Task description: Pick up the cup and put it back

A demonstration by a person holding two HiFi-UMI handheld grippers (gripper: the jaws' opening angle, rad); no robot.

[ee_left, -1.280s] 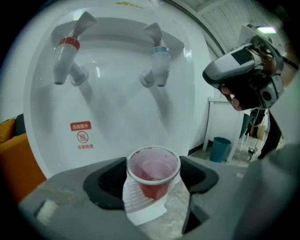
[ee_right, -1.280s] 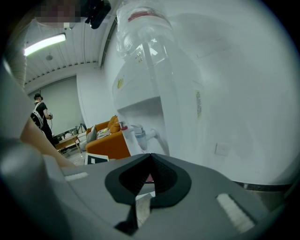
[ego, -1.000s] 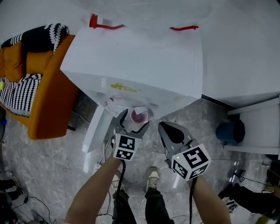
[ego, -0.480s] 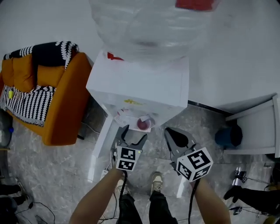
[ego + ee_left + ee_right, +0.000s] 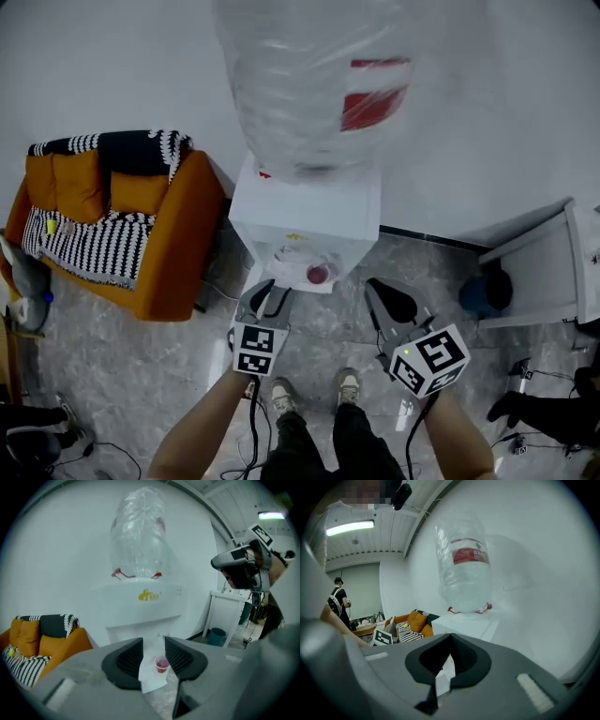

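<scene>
A small clear cup (image 5: pixel 319 274) of red liquid stands on the drip tray of a white water dispenser (image 5: pixel 305 211) with a big bottle (image 5: pixel 309 84) on top. In the left gripper view the cup (image 5: pixel 161 663) shows far off through the gap of the jaws, on a white sheet (image 5: pixel 151 679). My left gripper (image 5: pixel 269 292) hangs in the air short of the dispenser; its jaws have just been closing, a narrow gap stays, and nothing is between them. My right gripper (image 5: pixel 389 298) floats to the right, jaws together and empty.
An orange sofa (image 5: pixel 112 225) with a black-and-white throw stands left of the dispenser. A white cabinet (image 5: pixel 553 272) and a dark blue bin (image 5: pixel 486 291) are at the right. Cables lie on the marble floor by the person's feet (image 5: pixel 281 398). Another person (image 5: pixel 337 599) stands far off.
Both grippers have risen and drawn back from the dispenser. The left jaws, wide around the cup before, have left it on the tray and narrowed.
</scene>
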